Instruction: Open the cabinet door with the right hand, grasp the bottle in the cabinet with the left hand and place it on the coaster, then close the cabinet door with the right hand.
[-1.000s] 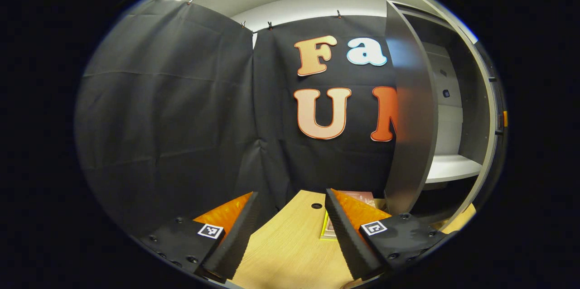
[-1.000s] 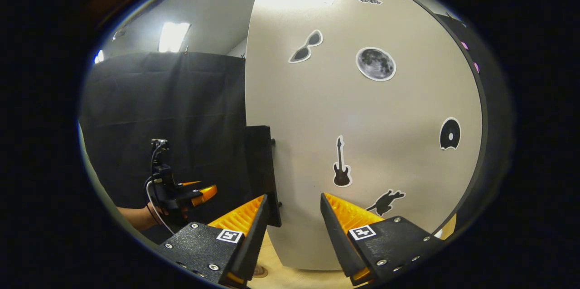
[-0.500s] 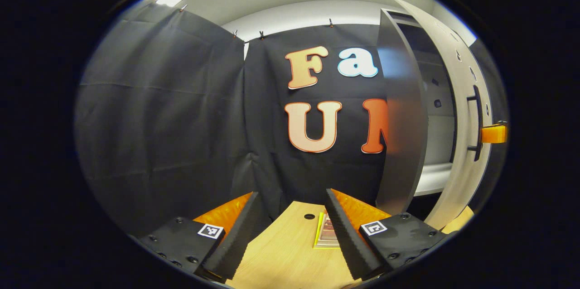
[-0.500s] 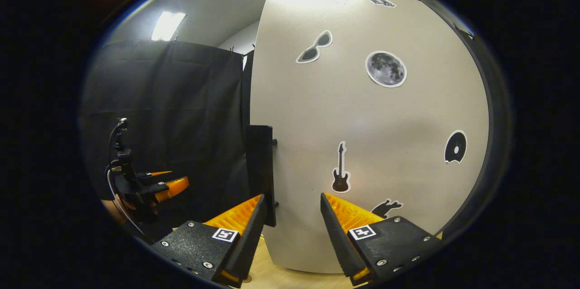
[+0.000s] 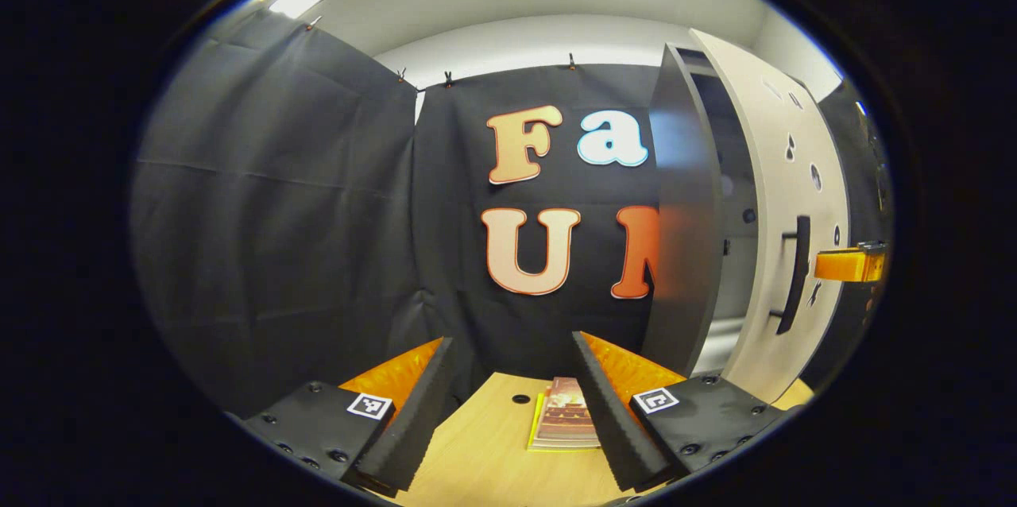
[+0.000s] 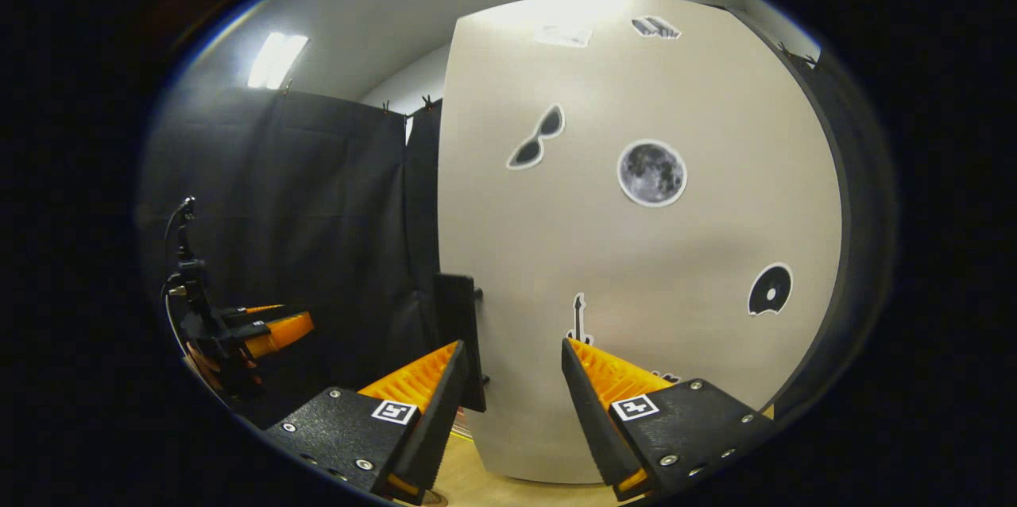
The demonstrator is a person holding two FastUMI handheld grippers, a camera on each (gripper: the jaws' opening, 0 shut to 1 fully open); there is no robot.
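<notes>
Pale, matte board makes up the cabinet door (image 6: pixel 651 253), the largest thing ahead of the right gripper (image 6: pixel 508 404), whose fingers (image 6: pixel 592 396) stand wide with nothing between them. The dark handle (image 6: pixel 461 340) lies just past the left finger, untouched. The door looks nearly shut, so the closing step seems well along; a flat, steady push beside the handle should seat it without a slam. In the left gripper view the door (image 5: pixel 783 205) stands ahead and right of the left gripper (image 5: pixel 508 404), its fingers (image 5: pixel 417 404) also wide and empty above the wooden counter (image 5: pixel 485 451). A booklet (image 5: pixel 566 416) lies between them. The bottle and coaster cannot be placed. The door's stickers are pictures; no writing is readable.
</notes>
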